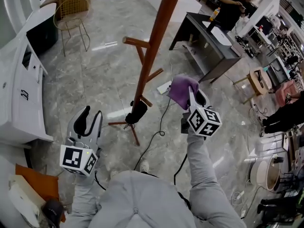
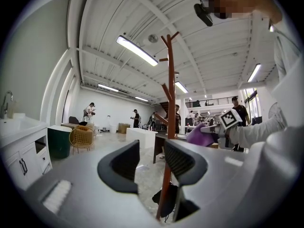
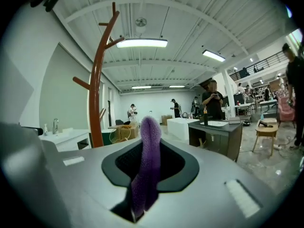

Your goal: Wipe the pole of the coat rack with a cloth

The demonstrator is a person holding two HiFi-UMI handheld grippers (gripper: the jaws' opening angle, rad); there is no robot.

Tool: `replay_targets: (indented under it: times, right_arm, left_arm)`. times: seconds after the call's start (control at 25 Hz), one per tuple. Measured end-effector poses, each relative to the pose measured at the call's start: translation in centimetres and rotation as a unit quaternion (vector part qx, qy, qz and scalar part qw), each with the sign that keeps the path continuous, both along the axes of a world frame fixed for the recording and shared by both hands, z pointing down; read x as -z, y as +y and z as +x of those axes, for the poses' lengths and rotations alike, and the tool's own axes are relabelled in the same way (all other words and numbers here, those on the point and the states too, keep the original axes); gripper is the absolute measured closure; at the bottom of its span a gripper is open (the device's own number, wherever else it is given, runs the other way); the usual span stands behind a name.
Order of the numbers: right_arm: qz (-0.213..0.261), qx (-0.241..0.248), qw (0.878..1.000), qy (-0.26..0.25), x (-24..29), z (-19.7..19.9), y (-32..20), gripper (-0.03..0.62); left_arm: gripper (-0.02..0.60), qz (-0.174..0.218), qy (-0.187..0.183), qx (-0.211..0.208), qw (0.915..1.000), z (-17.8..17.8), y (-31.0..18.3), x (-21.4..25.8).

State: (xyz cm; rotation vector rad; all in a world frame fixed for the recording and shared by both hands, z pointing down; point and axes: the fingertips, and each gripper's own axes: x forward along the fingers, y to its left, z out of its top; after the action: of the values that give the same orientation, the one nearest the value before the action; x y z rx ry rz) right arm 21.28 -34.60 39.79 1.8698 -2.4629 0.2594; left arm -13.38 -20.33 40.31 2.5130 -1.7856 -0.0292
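Observation:
The brown wooden coat rack pole [image 1: 154, 46] rises from its feet on the marble floor, with short pegs along it; it also stands in the left gripper view [image 2: 170, 127] and the right gripper view [image 3: 96, 94]. My right gripper [image 1: 191, 96] is shut on a purple cloth [image 1: 181, 90], held a little to the right of the pole and apart from it. The cloth [image 3: 146, 163] sticks up between the jaws. My left gripper [image 1: 88, 120] is open and holds nothing, low and to the left of the pole.
A black object [image 1: 137, 112] hangs low on the pole near the rack's feet. A white counter [image 1: 21, 89] runs along the left. A dark desk [image 1: 209, 44] and a wooden stool [image 1: 256, 82] stand to the right. A wire chair [image 1: 71, 13] is far left. Cables trail across the floor.

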Motion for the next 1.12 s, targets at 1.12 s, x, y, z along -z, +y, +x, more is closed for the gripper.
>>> replay_targets:
  times: [1.12]
  right_arm:
    - [0.003,0.493,0.712,0.499,-11.8,-18.0,3.8,0.526]
  left_arm:
    - [0.411,-0.012,0.006,0.04,0.9991,-2.2,3.1,-0.9]
